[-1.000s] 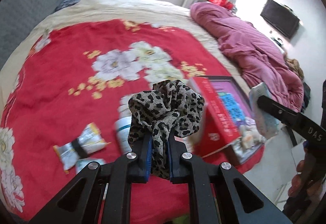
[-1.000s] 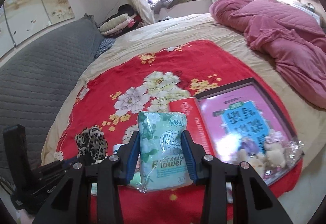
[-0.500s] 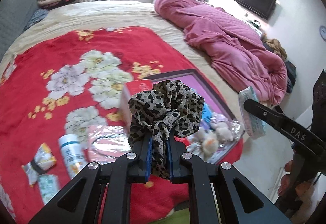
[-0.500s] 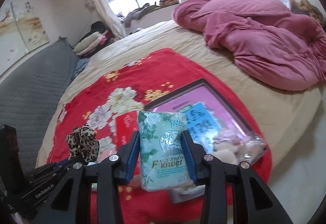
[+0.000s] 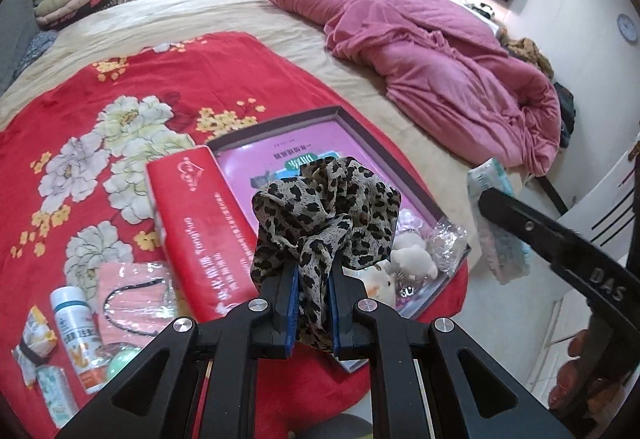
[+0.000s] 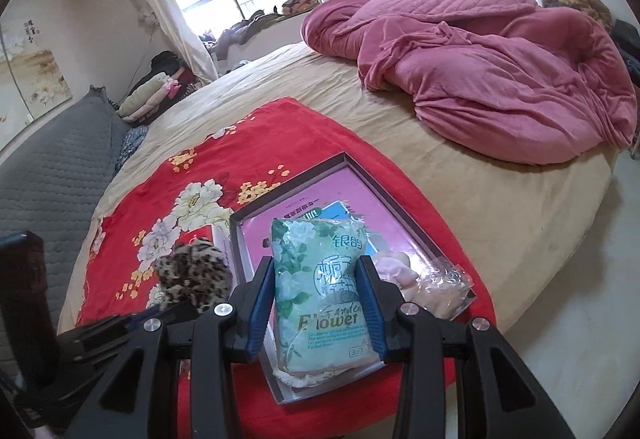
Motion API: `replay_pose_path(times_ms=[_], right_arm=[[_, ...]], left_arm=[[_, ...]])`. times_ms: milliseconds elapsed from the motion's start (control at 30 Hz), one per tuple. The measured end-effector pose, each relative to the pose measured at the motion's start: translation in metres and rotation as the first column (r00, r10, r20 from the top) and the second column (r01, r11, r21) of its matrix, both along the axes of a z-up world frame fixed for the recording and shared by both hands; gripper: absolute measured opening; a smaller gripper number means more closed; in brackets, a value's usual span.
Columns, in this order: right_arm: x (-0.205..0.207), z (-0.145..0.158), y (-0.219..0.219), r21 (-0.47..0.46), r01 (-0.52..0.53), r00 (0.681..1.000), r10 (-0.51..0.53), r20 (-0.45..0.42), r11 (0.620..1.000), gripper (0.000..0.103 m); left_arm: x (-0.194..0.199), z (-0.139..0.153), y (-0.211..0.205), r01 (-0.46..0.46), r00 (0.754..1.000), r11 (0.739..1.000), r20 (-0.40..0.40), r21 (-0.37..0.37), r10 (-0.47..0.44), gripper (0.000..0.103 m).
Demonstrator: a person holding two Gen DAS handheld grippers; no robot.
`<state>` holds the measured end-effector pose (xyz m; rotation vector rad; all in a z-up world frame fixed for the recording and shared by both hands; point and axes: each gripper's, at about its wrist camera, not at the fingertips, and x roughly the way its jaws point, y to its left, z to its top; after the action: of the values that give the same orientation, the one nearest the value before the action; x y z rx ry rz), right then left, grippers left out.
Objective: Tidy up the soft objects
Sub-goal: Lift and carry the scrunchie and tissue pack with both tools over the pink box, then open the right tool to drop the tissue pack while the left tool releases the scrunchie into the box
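My left gripper [image 5: 313, 275] is shut on a leopard-print scrunchie [image 5: 326, 207] and holds it above the near end of a shallow box with a pink lining [image 5: 320, 137]. My right gripper [image 6: 320, 303] is shut on a green tissue pack [image 6: 322, 291] and holds it over the same box [image 6: 372, 199]. The scrunchie also shows in the right wrist view [image 6: 194, 279], to the left. The tissue pack also shows in the left wrist view [image 5: 496, 223], to the right. Plush toys [image 5: 412, 259] and a clear bag [image 5: 446, 239] lie in the box's near corner.
A red floral blanket [image 5: 120, 111] covers the bed. A red box [image 5: 200, 231] stands left of the pink box. A white bottle [image 5: 76, 327], a pink packet [image 5: 132, 299] and small sachets [image 5: 36, 339] lie at the left. A pink quilt [image 5: 420, 47] is heaped at the back right.
Both grippers have swung right and forward, from over the blanket to over the pink-lined box. Each has kept its hold on its object.
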<state>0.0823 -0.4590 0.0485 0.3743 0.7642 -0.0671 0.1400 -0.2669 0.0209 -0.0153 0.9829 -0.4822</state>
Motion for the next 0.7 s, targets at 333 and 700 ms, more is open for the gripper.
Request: replay_pose_path(times_ms=[333,700], right_arm=[[0.014,-0.014,-0.005,-0.002,-0.005,1.0,0.005,-0.017,1.0,0.041],[0.028,-0.041,-0.019,-0.017,0.02,0.997,-0.021,-0.07,1.0,0.041]], left_arm=[[0.015,-0.022,-0.021,0.022,0.999,0.999,-0.03,0.026,-0.022,0.012],[0.027,-0.044,-0.039,0.044,0.997,0.998,-0.061,0.043,-0.042,0.012]])
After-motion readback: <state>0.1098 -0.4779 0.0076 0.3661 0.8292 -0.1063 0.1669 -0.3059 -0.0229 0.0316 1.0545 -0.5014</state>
